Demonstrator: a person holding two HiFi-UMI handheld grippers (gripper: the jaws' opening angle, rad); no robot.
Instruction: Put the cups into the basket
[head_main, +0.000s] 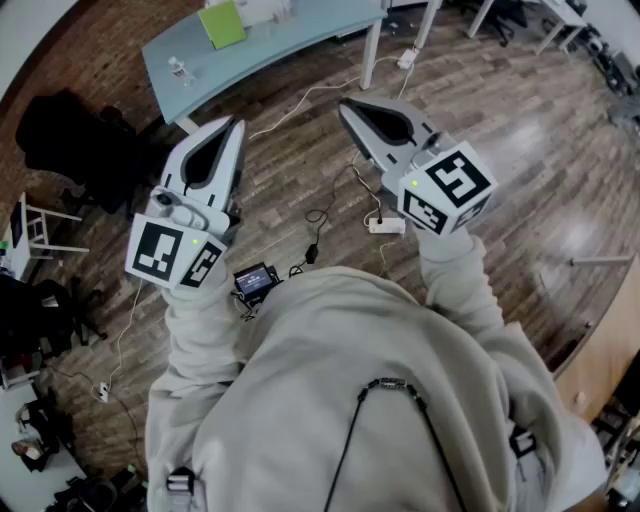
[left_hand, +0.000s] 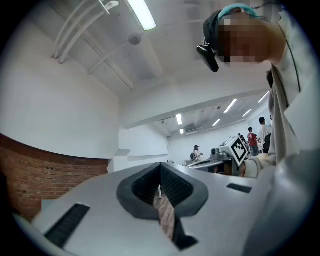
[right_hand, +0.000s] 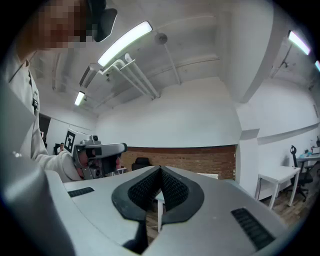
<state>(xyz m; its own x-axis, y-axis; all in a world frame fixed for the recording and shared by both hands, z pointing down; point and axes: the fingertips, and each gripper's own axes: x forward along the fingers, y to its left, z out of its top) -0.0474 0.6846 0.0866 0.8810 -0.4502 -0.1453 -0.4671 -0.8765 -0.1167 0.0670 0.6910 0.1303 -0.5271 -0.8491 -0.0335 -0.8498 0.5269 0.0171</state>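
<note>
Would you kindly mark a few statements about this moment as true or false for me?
1. Both tools are shut and empty. True: the left tool and the right tool each have their jaws together with nothing between them.
2. A green thing lies on the table. True: a green sheet lies on the table.
3. The right tool holds a cup. False: it holds nothing, and no cup is in view.
4. The floor is carpeted. False: the floor is wood planks, with a power strip lying on it.
5. A basket stands on the table. False: no basket is in view.
</note>
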